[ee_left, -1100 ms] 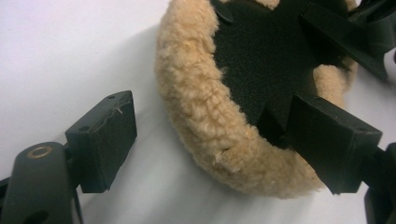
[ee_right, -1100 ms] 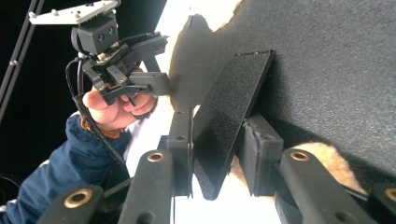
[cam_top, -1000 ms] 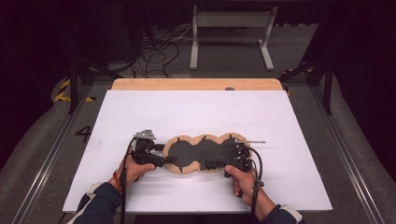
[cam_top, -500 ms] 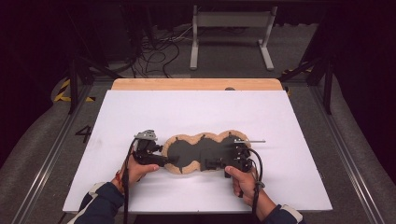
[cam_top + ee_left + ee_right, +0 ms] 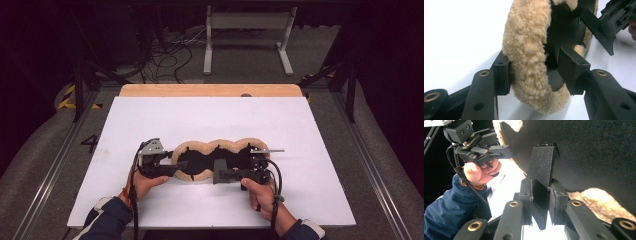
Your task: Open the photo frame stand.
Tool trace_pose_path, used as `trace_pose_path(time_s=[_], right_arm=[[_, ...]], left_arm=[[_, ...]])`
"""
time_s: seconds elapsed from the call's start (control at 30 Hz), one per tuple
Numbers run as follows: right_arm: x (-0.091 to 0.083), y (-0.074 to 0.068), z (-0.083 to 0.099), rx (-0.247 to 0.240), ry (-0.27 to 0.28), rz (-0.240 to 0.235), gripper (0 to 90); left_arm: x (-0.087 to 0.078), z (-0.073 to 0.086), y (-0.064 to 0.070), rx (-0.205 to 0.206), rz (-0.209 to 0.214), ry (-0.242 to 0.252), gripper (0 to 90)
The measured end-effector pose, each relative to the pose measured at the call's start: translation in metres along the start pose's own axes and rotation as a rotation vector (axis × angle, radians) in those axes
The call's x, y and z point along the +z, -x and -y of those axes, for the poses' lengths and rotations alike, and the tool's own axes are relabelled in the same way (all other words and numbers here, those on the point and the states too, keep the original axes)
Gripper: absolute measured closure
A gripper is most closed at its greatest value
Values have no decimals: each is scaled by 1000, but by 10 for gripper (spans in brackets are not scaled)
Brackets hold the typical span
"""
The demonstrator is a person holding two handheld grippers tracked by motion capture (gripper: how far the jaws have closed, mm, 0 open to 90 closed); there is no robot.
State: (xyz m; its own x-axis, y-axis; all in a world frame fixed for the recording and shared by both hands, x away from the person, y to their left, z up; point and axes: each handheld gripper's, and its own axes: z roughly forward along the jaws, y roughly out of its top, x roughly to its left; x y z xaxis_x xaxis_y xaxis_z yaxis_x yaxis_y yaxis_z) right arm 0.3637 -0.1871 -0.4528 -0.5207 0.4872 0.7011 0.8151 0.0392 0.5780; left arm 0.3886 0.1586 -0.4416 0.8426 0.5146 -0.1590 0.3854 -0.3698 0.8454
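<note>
The fleece-edged cover (image 5: 216, 159), black inside with a tan fuzzy rim, lies on the white table (image 5: 320, 125). The right gripper (image 5: 223, 175) has slid in from its right end and now clamps a black strap (image 5: 541, 192). The left gripper (image 5: 172, 168) grips the left rim, jaws clenched on fleece. Likely they're stretching it out. No containers anywhere; cables (image 5: 170, 47) beyond.
</note>
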Motion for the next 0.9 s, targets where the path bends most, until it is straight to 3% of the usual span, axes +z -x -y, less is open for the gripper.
trace_pose_path(time_s=[0.1, 0.17, 0.27, 0.57, 0.7, 0.8, 0.9], right_arm=[[0, -1, 0, -16, -3, 8, 758], [2, -2, 0, -40, -22, 49, 769], [5, -1, 2, -43, -38, 68, 782], [5, -4, 0, -75, -24, 63, 782], [4, -3, 0, -84, -24, 86, 783], [2, -1, -1, -78, -6, 76, 780], [-1, -3, -5, -77, 15, 82, 762]], left_arm=[[3, 4, -8, -50, 56, 19, 483], [9, 5, -12, -59, 73, -8, 444], [16, 7, -15, -71, 70, -38, 373], [17, 8, -19, -101, 105, -54, 373], [10, 2, -13, -46, 64, -20, 460], [6, -3, -6, 32, -9, -18, 504], [6, -5, 1, 83, -67, -26, 518]])
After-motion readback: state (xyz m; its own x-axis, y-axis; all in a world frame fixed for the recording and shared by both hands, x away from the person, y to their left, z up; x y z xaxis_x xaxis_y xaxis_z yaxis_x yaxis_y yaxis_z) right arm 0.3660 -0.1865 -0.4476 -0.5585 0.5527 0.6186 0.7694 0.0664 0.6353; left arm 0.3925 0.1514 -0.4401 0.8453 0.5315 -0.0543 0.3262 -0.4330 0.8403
